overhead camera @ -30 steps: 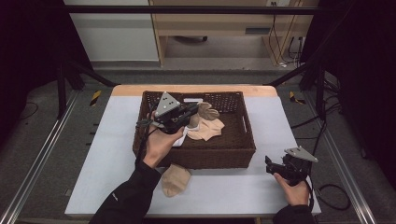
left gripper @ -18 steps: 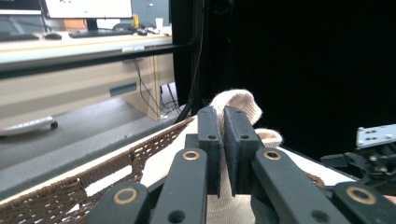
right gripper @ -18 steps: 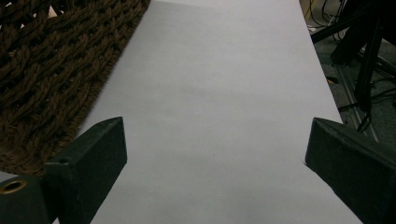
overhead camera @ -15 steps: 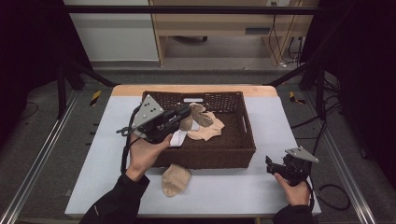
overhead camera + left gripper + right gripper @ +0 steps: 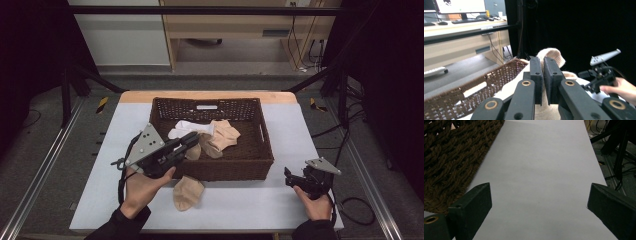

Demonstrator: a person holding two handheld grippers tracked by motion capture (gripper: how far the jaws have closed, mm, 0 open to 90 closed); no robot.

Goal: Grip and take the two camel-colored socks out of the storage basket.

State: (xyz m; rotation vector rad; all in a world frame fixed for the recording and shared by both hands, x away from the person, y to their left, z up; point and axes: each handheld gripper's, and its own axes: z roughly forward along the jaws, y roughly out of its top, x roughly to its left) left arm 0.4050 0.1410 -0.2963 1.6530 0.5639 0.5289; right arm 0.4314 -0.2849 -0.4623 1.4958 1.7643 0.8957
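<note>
My left gripper [image 5: 192, 141] hangs over the near left part of the dark brown woven wicker basket [image 5: 262, 131], its jaws pinched together on a beige sock [image 5: 194, 151]. In the left gripper view the pads [image 5: 535, 75] stand almost touching, with the beige knit of that sock [image 5: 551, 54] bunched up behind and under them; I think the fabric is caught between the pads, though the gap itself is too dark to be sure. The sock dangles just inside the basket's near left corner, close to the rim.

In the basket lie a white sock [image 5: 187, 128] towards the far left and two more beige socks [image 5: 225, 135] in the middle, heaped together. Another beige sock [image 5: 187, 192] lies flat on the pale grey table top [image 5: 250, 205], just near of the basket's front wall.

My right gripper [image 5: 291, 176] rests on the table at the near right, well apart from the basket. Its jaws stand wide apart, with bare table [image 5: 536, 182] between them and the basket's weave [image 5: 454, 152] off to the left.
</note>
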